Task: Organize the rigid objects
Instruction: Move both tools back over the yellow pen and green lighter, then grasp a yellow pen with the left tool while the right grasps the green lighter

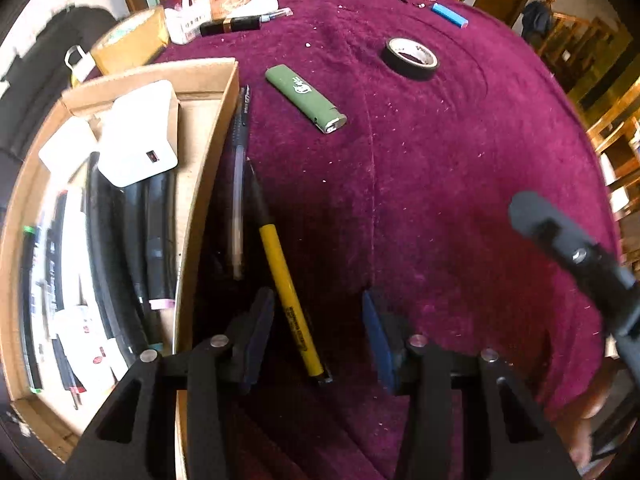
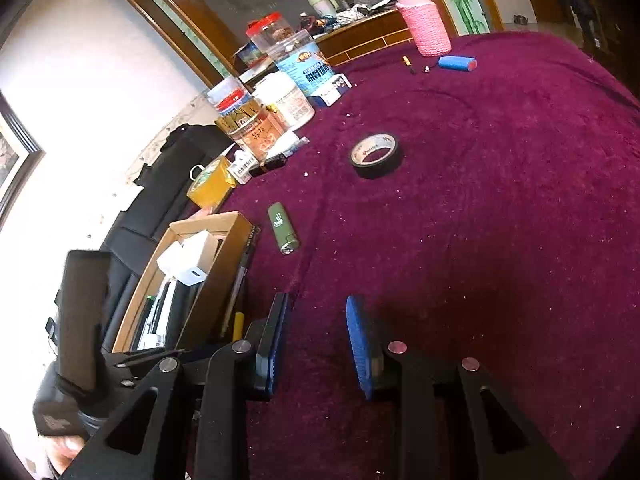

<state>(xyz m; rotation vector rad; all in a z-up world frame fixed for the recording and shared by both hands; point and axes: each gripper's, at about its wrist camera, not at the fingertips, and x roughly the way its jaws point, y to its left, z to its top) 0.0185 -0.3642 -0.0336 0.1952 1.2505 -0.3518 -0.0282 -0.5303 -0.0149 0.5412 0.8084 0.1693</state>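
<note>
A yellow pen (image 1: 286, 280) with a black tip lies on the purple cloth beside the cardboard box (image 1: 208, 184). My left gripper (image 1: 318, 332) points down over it, open, with the pen between its fingers, nearer the left finger (image 1: 260, 320); neither pad presses on it. A clear black-capped pen (image 1: 240, 184) lies along the box's outer wall. The box holds a white charger (image 1: 140, 136), several pens and dark items. A green lighter (image 1: 306, 100) and a black tape roll (image 1: 412, 58) lie farther off. My right gripper (image 2: 316, 344) is open and empty above bare cloth.
Jars, tins and small boxes (image 2: 280, 92) crowd the table's far left edge. A pink knitted jar (image 2: 426, 28), a blue cylinder (image 2: 458, 63) and a small yellow tool (image 2: 408, 65) sit at the back. Part of the right gripper (image 1: 560, 236) shows at right.
</note>
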